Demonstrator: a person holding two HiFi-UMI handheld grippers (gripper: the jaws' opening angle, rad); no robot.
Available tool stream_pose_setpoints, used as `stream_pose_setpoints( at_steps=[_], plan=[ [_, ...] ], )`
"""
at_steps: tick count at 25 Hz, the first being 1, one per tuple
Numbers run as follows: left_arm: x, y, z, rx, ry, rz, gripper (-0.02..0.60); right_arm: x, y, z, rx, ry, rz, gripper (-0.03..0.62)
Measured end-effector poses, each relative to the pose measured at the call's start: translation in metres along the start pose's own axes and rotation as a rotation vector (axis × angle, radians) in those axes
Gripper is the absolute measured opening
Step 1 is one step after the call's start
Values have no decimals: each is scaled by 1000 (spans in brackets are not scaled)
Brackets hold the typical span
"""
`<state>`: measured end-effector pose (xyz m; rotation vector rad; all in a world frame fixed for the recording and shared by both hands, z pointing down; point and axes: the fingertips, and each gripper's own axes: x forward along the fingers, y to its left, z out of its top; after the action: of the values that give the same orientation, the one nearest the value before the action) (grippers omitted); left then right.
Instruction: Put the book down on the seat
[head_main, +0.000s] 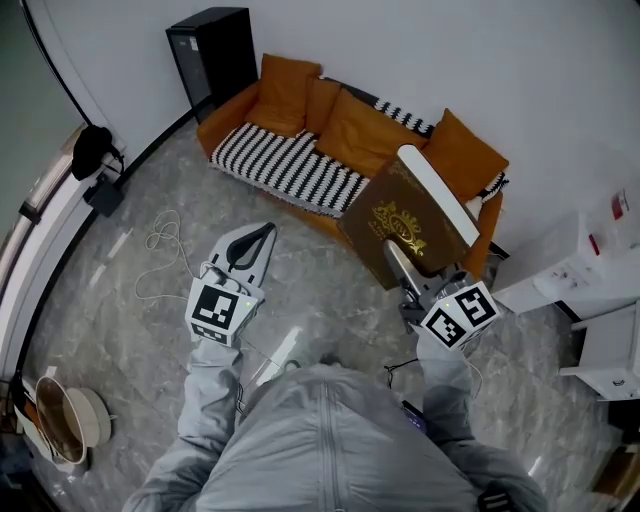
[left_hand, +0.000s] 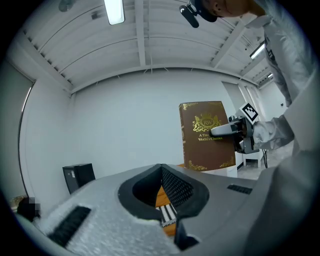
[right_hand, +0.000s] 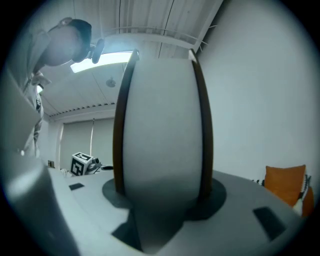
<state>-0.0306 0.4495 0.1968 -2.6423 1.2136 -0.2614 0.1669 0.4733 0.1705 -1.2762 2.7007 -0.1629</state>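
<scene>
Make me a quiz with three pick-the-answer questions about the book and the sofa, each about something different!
1. Where is the book? A lying on the sofa seat; B held in the right gripper; C on the floor.
2. What colour are the sofa cushions? A orange; B green; C blue.
3. How is the book? A closed; B spread open; C torn in half.
Answers: 1 B, the fingers clamp it up in the air. 2 A, they all look orange. 3 A, its covers sit together round the white pages.
</scene>
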Motion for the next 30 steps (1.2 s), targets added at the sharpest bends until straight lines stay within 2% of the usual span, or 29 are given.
stream_pose_setpoints(
  at_steps=[15,22,26,30],
  plan=[
    [21,-18,-4,23,40,50,25,-2,-41,-26,-85,95,-16,232],
    [51,9,-24,5,51,52,25,22,-65,-39,-86,120,-44,233],
    [85,51,-41,-19,48,50,25,62,-89,-41,-88,128,-67,233],
    [114,79,-54,-5,36,42,25,87,-110,-50,-93,127,-90,233]
  ],
)
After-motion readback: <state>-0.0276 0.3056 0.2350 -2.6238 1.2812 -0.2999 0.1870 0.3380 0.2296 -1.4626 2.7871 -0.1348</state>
